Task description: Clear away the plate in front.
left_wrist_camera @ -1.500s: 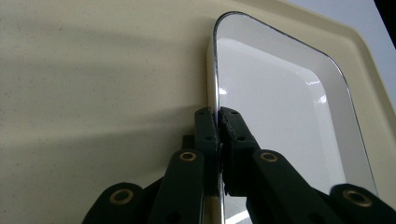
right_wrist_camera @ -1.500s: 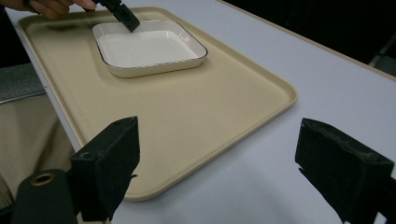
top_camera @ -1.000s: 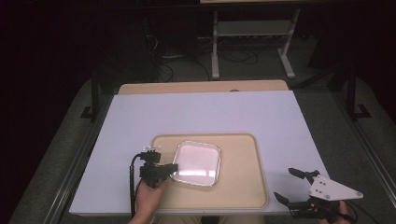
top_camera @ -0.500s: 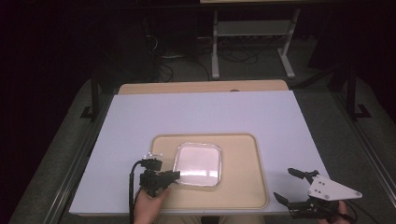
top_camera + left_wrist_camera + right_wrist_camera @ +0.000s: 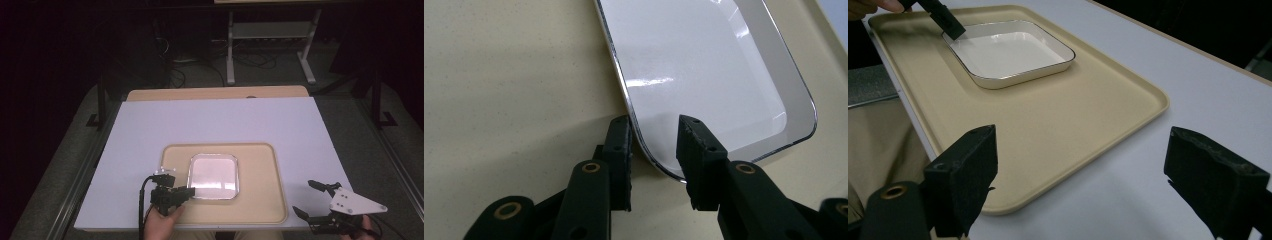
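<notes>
A square white plate (image 5: 214, 175) with a thin dark rim lies on a beige tray (image 5: 260, 200) near the table's front. My left gripper (image 5: 190, 190) sits at the plate's near left corner. In the left gripper view the plate (image 5: 704, 65) rests flat on the tray (image 5: 499, 75), and the left gripper (image 5: 654, 122) is open, its jaws straddling the rim with a gap on each side. My right gripper (image 5: 304, 196) stands open over the white table, right of the tray's front right corner. The right gripper view shows this gripper (image 5: 1082, 134) wide apart, the tray (image 5: 1058, 115), the plate (image 5: 1008, 50) and the left gripper (image 5: 945, 22).
The white table top (image 5: 225, 120) stretches bare beyond the tray, with a wooden strip (image 5: 215, 93) along its far edge. Behind it, on a dark floor, stand a metal rack's legs (image 5: 231, 55) and some cables. A person's hand (image 5: 160, 225) holds the left gripper at the front edge.
The left gripper has slid a little toward the table's front edge, along the plate's left side to its near corner. The plate and the right gripper have stayed put.
</notes>
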`<state>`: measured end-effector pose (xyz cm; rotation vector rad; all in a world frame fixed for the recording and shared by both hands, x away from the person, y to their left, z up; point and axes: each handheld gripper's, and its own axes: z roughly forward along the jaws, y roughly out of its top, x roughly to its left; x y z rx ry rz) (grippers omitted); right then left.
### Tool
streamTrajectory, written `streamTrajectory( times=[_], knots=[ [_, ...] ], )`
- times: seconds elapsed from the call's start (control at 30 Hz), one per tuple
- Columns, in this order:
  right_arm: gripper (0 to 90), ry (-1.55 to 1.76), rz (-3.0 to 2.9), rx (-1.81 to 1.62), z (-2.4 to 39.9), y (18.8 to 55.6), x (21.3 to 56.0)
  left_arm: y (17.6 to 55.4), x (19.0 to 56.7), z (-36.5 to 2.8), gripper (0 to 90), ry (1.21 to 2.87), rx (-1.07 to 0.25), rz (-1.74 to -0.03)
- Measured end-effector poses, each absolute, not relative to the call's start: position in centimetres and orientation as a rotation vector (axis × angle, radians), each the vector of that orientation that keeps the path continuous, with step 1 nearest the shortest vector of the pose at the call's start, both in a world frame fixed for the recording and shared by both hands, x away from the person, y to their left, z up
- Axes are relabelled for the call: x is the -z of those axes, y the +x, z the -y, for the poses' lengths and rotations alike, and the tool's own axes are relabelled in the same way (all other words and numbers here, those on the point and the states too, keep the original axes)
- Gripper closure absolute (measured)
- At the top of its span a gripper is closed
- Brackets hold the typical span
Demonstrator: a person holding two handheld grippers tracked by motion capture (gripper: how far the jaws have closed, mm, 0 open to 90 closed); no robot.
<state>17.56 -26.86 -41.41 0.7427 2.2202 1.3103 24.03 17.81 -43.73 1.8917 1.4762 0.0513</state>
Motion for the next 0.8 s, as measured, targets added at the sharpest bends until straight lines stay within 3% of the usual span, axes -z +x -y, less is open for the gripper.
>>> streamTrajectory(
  times=[0.8],
  knots=[
    [12.9, 0.744, -2.222, -1.308, 26.84, 17.57, 41.42, 23.26, 42.95, -17.81, 60.5, 1.91, -0.136, -1.418]
  ],
)
